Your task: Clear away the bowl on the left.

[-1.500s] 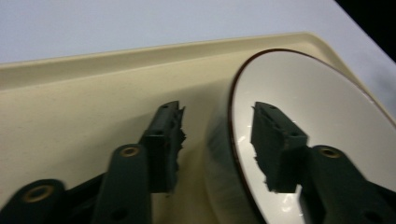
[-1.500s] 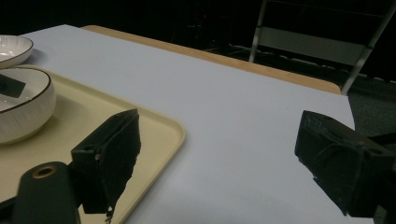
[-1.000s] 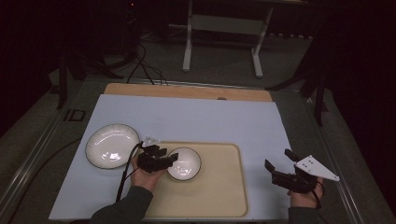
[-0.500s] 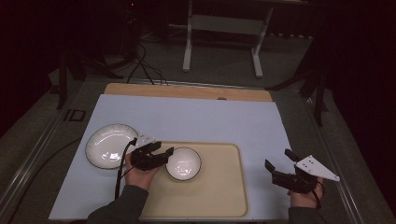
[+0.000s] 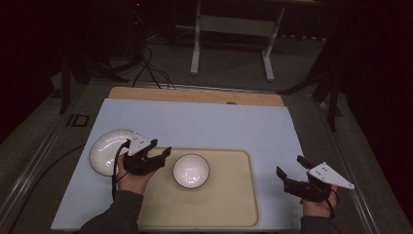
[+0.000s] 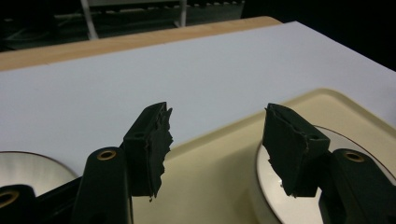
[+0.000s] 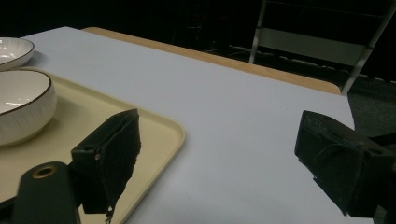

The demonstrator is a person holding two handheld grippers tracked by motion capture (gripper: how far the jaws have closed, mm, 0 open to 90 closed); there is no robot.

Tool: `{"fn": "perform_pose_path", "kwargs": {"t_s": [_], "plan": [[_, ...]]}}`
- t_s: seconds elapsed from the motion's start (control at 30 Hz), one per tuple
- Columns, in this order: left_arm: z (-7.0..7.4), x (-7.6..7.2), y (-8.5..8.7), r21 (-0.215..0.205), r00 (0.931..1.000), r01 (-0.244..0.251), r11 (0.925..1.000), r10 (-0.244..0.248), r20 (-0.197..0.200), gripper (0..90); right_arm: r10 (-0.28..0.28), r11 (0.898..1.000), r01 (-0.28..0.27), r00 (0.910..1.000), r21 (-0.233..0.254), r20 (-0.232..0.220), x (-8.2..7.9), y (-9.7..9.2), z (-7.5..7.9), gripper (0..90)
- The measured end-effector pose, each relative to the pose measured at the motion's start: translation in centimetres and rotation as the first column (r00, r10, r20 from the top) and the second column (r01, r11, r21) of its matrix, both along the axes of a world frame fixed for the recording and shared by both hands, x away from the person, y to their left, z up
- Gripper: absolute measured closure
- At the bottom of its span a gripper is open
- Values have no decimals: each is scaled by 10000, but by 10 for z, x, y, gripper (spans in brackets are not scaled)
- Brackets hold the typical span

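Backing leftward off the bowl [image 5: 191,171], now alone on the tray [image 5: 234,204] at lower centre, the left gripper [image 5: 158,157] gapes empty, suggesting a finished placement, while the right gripper [image 5: 290,174] idles open at lower right.

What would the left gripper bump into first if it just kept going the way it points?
Probably the small bowl on the tray. The left gripper points right and slightly away, its jaws open, and in its own view the bowl's rim sits by one jaw. It might slip just past; depth is unclear.
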State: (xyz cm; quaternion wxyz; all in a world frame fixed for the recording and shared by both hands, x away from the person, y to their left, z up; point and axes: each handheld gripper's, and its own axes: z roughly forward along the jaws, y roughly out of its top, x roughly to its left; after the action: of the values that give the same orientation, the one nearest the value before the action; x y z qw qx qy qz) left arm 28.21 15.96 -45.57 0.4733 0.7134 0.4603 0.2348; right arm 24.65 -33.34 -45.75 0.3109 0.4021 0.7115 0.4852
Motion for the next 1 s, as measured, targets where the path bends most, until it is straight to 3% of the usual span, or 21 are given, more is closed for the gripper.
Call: {"fn": "perform_pose_path", "kwargs": {"t_s": [0.17, 0.33, 0.43, 0.53, 0.57, 0.7, 1.0], "plan": [[7, -2, 22, -318, 9986, -443, 9985, 452, 278, 413, 2, 10000, -2, 10000, 23, 14, 0, 0, 0, 140], [10, -4, 46, -350, 9948, -846, 9958, 864, 530, 390, -10, 10000, 10, 10000, 19, 17, 0, 0, 0, 140], [10, -5, 65, -650, 9894, -1285, 9896, 1324, 589, 389, -10, 10000, 9, 10000, 28, 22, 0, 0, 0, 140], [11, -6, 70, -707, 9883, -1362, 9882, 1405, 596, 389, -21, 10000, 20, 10000, 27, 22, 0, -1, 0, 140], [10, -8, 81, -848, 9851, -1528, 9846, 1587, 666, 388, -21, 10000, 21, 10000, 31, 23, 0, -1, 0, 140], [8, -11, 92, -961, 9836, -1588, 9826, 1659, 712, 386, -40, 10000, 40, 10000, 48, 11, -1, -1, 0, 140], [6, -19, 110, -740, 9772, -1791, 9810, 1861, 1025, 384, -36, 10000, 36, 10000, 54, 17, -1, -1, 1, 140]]}}
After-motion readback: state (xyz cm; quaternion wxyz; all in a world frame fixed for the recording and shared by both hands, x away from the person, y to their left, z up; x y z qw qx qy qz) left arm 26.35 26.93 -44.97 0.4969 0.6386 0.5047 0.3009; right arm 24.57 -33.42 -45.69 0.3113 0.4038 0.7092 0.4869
